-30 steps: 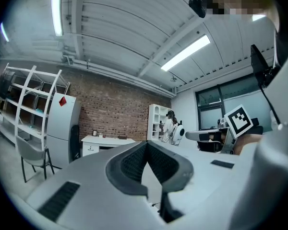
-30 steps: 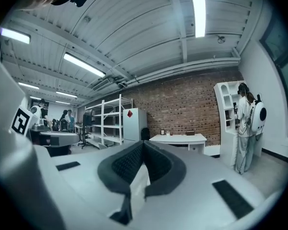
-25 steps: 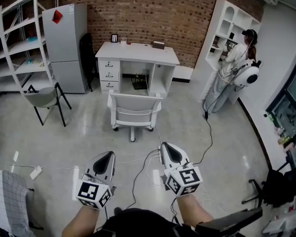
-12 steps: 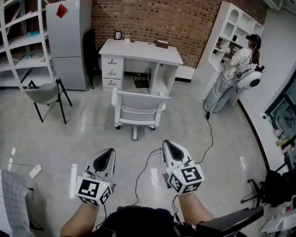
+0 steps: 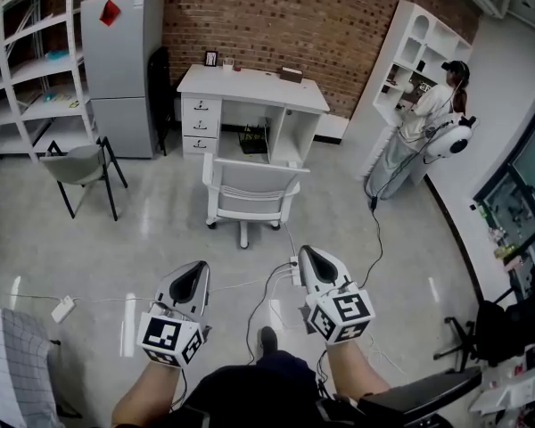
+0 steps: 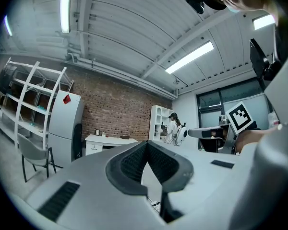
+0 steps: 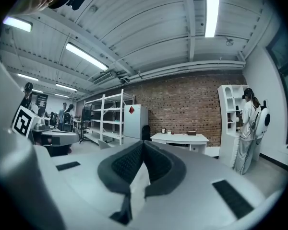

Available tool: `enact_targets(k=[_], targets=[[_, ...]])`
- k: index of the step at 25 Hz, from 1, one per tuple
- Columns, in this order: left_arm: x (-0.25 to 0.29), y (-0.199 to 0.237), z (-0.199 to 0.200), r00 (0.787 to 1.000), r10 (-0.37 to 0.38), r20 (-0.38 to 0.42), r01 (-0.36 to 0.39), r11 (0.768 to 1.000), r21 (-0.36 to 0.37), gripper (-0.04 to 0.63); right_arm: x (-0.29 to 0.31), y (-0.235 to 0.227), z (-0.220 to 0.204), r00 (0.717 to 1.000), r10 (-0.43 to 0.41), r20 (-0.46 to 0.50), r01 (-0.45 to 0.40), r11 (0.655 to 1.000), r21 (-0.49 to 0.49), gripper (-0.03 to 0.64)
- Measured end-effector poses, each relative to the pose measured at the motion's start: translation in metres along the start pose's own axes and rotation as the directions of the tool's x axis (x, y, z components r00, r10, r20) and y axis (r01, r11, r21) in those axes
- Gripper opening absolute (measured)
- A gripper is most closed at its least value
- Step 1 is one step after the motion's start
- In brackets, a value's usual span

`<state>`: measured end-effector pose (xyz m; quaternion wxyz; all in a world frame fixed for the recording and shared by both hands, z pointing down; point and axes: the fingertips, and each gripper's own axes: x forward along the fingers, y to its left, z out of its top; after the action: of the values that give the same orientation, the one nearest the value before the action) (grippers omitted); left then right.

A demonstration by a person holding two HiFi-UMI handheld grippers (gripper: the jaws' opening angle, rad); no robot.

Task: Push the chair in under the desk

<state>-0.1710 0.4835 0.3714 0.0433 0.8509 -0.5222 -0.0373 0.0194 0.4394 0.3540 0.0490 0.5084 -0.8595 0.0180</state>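
Note:
A white swivel chair (image 5: 248, 190) on castors stands on the grey floor just in front of a white desk (image 5: 250, 87) that backs onto a brick wall; its backrest faces me. The desk (image 6: 108, 140) (image 7: 180, 138) also shows small in both gripper views. My left gripper (image 5: 194, 274) (image 6: 147, 144) and right gripper (image 5: 312, 256) (image 7: 143, 145) are held low and side by side, well short of the chair. Both are shut with nothing between the jaws and point toward the chair and desk.
A grey fridge (image 5: 116, 69) and white shelving (image 5: 31, 61) stand at left, with a grey chair (image 5: 78, 166) in front. A person (image 5: 419, 123) stands by a white bookcase (image 5: 401, 61) at right. Cables (image 5: 267, 292) and a power strip (image 5: 62, 308) lie on the floor.
The view has moved forward a little: the chair and desk sit slightly nearer and both grippers appear lower in the frame. A shoe now shows between my arms.

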Motion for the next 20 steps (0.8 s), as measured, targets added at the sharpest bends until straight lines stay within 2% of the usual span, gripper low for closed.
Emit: enact_targets(k=[13,20], targets=[[0.038,0.013,0.004,1.000,0.017,-0.003,-0.017,0.999,0.038,0.008,0.049,-0.018,0.003,0.998,0.044,0.033,-0.045,0.999,0.030,0.009],[0.084,0.022,-0.004,0.999,0.035,-0.026,-0.035,0.999,0.034,0.008,0.083,-0.052,0.002,0.998,0.053,0.035,-0.054,0.998,0.036,0.009]])
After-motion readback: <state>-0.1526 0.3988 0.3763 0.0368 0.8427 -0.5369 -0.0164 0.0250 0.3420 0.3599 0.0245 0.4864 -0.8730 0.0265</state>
